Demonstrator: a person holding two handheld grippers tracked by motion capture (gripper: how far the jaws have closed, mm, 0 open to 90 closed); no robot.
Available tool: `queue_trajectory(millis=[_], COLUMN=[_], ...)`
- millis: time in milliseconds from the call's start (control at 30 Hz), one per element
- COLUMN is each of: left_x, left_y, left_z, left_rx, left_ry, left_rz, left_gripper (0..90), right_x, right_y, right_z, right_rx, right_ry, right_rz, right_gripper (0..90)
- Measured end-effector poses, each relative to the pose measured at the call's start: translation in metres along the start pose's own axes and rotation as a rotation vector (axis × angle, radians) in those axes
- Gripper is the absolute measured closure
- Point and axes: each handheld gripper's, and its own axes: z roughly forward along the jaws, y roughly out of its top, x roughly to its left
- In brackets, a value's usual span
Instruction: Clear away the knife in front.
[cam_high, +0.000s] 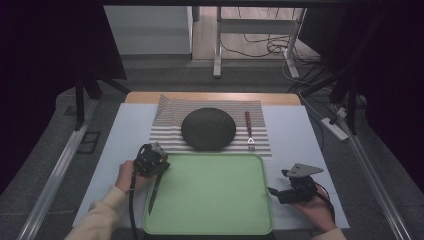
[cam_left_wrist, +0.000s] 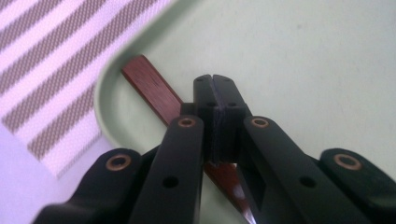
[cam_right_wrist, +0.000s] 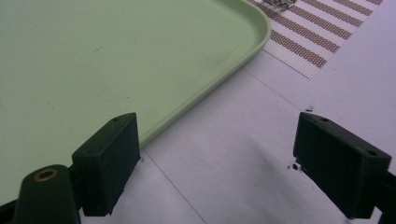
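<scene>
Left gripper (cam_high: 158, 176) clamped tight, pointing down; right gripper (cam_right_wrist: 219, 163) gaping.

Lab: cabled desk frames (cam_high: 260, 35)

A: What carries it all?

B: A table (cam_high: 295, 130) with a pale top and a wooden strip along its far edge, at the centre of the frame.

A: And lying directly on it?

B: A striped placemat (cam_high: 167, 122) at upper centre, and a light green tray (cam_high: 215, 200) at lower centre, its far rim just overlapping the placemat's near edge.
</scene>
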Motion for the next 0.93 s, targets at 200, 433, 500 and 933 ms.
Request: queue_trajectory(millis=[200,433,500,933], left_x=[-0.001,-0.006,-0.008,-0.025], left_y=[-0.012,-0.035,-0.048,-0.076], left_z=[-0.008,-0.039,-0.046,-0.052], left_rx=[-0.071,-0.286,-0.345,-0.357], left_ry=[0.002,0.044,0.04,0.08], left_rz=[-0.027,-0.091,-0.135,-0.191], left_gripper=[88.7,88.6,76.5,29.1], right_x=[0.0,-0.001,-0.001,0.0], right_y=[0.0,0.001,0.001,0.005], right_z=[0.0,-0.004,-0.005,-0.016], right_rx=[-0.001,-0.037,-0.052,-0.175], right_ry=[-0.004,-0.013,-0.012,-0.015], right_rz=[0.0,0.003,0.003,-0.02], right_gripper=[14.8,14.8,14.8,14.8])
